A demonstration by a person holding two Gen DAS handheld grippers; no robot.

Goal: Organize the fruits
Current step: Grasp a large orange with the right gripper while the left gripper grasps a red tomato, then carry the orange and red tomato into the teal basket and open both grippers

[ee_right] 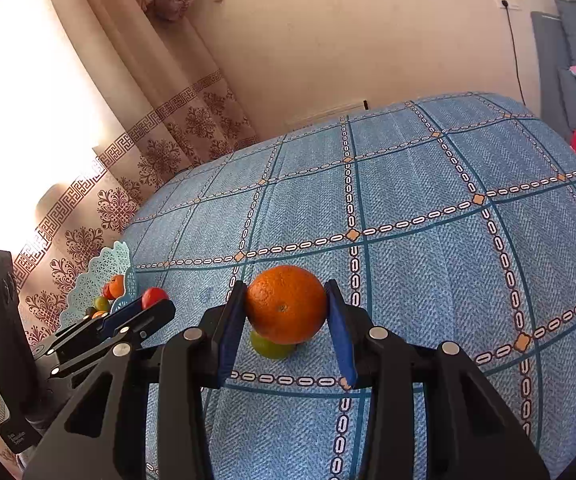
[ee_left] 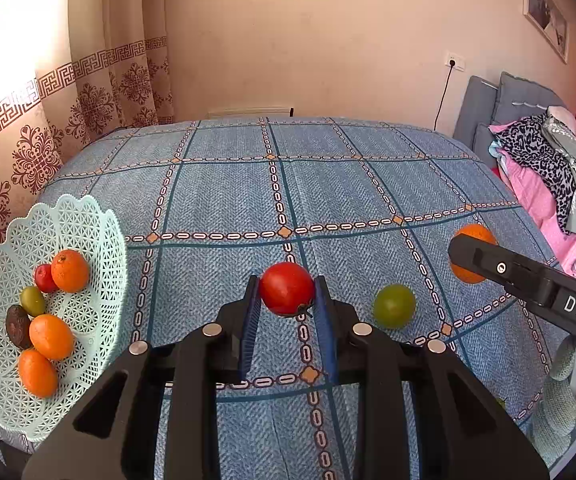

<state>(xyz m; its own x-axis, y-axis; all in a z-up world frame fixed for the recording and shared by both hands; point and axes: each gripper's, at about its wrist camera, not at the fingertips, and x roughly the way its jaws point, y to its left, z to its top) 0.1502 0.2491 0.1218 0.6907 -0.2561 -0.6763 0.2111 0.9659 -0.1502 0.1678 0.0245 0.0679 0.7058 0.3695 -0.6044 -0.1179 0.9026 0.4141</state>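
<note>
My left gripper is shut on a red tomato over the blue checked tablecloth. A green fruit lies on the cloth just to its right. Farther right, an orange is partly hidden behind the right gripper's black finger. In the right wrist view my right gripper is shut on that orange, with the green fruit showing below it. A mint lattice basket at the left holds three oranges, a small red fruit, a green one and a dark one.
Patterned curtains hang behind the basket at the table's left edge. A pile of clothes on a grey seat lies beyond the right edge. A knitted green item sits at the lower right. The far half of the cloth is bare.
</note>
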